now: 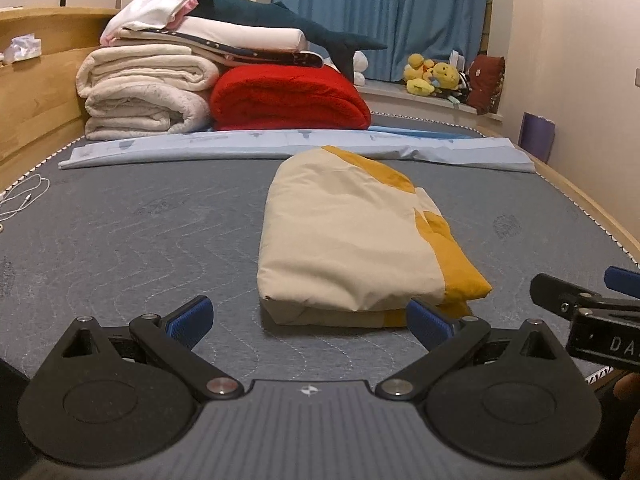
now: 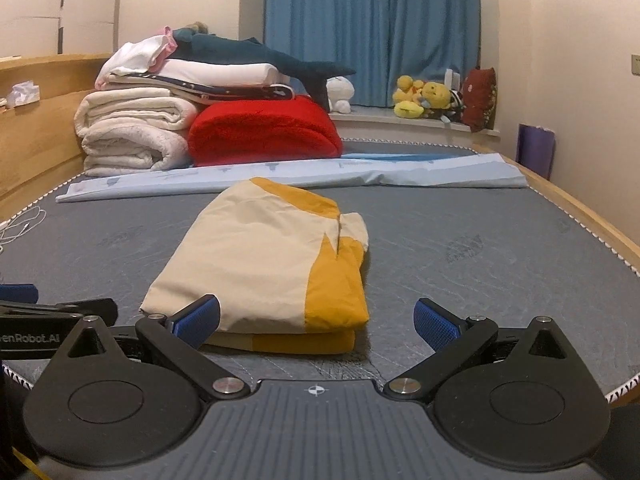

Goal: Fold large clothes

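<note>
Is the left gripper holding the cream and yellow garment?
No. The left gripper is open and empty, with the folded garment lying free on the mattress.

Cream walls (image 2: 580, 20), blue curtain (image 2: 372, 28) over window ledge (image 2: 400, 122), wooden bed frame (image 1: 36, 92), warm light.

Left gripper (image 1: 308, 322): black linkage arms, silver pivot screws, ribbed grey body with a small crosshair mark, blue textured finger pads (image 1: 190, 318). Right gripper (image 2: 318, 322): same build. White lettering on each gripper's side, partly readable: "enRobot.AI", "DA".
</note>
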Tool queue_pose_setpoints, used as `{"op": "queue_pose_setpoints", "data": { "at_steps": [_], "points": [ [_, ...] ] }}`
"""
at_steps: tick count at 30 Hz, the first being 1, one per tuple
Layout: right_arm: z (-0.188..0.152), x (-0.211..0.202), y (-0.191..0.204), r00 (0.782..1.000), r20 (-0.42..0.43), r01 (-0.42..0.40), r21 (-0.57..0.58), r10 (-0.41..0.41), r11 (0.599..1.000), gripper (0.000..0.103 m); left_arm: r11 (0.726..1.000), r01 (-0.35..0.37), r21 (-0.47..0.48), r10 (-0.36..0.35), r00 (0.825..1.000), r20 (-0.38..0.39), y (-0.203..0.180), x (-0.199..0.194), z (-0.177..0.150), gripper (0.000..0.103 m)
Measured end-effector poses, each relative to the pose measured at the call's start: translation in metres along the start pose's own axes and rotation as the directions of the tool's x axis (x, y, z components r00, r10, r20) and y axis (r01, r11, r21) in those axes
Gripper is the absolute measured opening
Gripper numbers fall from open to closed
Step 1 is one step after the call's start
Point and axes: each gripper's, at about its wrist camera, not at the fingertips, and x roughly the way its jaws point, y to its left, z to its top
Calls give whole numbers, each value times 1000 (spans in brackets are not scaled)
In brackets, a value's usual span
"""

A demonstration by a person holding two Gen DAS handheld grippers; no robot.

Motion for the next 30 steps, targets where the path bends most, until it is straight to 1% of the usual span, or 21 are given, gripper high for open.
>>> {"op": "queue_pose_setpoints", "data": {
  "at_steps": [8,30],
  "points": [
    [0,1,5,1000,1,-18,-20,18,1000,102,1000,10,6,-10,1000,-8,-2,6,0,103],
    [-1,4,7,1000,4,-27,-28,28,999,102,1000,22,15,-22,1000,-13,-8,12,-4,103]
  ]
}}
